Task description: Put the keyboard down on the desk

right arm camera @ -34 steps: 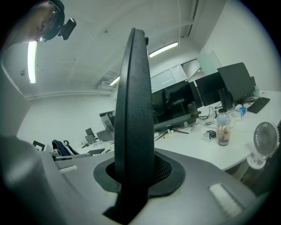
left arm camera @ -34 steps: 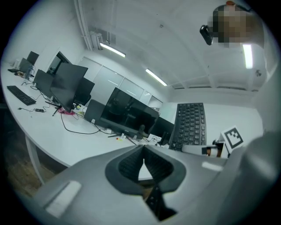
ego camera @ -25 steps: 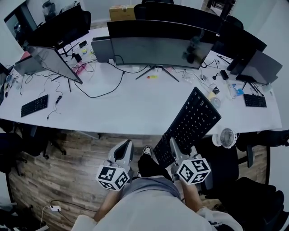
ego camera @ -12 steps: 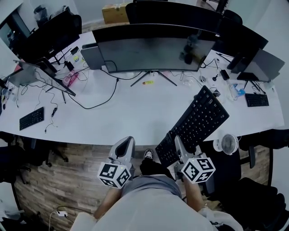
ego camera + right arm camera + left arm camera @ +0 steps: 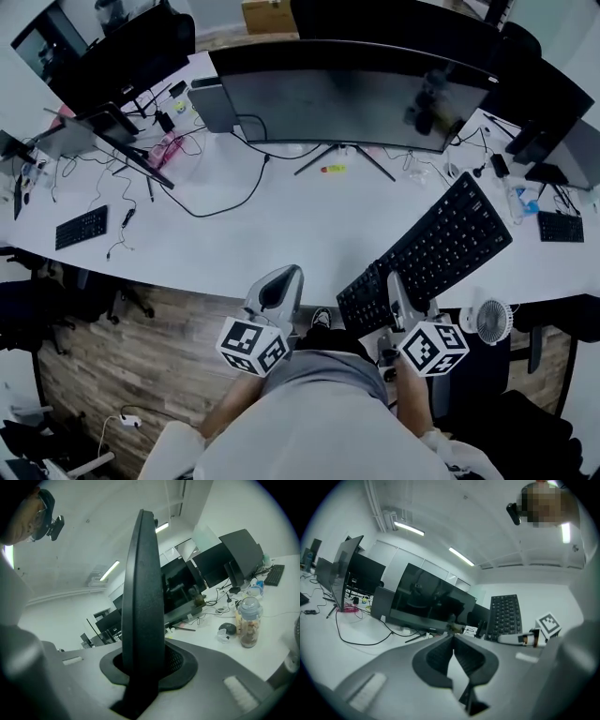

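The right tongs [image 5: 397, 292] are clamped on the near end of the keyboard [image 5: 433, 251], which slants over the edge of the desk [image 5: 234, 225] at 4 o'clock from the monitor [image 5: 347, 94] (edge-on in the right gripper view). The left tongs [image 5: 279, 286], pressed together and empty, sit at its 9 o'clock.

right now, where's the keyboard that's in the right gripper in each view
Head view: the keyboard runs diagonally, right of centre, with its near end in the right gripper.
Left gripper view: right of centre, keys facing the camera.
Right gripper view: dead centre, edge-on, clamped between the jaws.
Shared landmark: the wide monitor, seen left of centre in the left gripper view and just right of the keyboard in the right gripper view.
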A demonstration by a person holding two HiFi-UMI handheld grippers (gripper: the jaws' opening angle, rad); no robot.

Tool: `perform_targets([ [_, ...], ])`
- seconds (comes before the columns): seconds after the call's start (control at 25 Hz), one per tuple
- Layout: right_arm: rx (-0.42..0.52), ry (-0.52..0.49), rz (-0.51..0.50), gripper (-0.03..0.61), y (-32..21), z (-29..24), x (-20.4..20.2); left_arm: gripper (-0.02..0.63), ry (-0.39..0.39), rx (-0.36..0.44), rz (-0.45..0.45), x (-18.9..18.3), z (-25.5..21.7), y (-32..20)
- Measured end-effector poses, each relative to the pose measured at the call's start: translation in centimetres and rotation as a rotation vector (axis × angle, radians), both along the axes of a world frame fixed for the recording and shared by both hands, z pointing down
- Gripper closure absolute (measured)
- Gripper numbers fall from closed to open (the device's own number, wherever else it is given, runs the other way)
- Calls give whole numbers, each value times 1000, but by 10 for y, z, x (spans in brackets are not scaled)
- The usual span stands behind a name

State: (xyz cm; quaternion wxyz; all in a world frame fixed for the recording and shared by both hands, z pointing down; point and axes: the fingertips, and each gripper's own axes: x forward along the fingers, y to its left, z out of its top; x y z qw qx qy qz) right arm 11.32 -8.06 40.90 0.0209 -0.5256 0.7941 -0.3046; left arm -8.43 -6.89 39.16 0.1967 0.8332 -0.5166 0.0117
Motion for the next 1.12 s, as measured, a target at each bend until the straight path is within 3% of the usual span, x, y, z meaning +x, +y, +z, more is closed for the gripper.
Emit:
perform_targets([
  [0.24,-44,-59,7,486,-14,9,6,614,-20,1,5,10,1,-7],
  [0.6,-97,-162,24,486,-27,21,7,614,-12,26,-46,-4,-6,-18],
  [1.12,-133,-279,61,486,-39,38,-4,614,-32,36,-22,0,-8,-20],
])
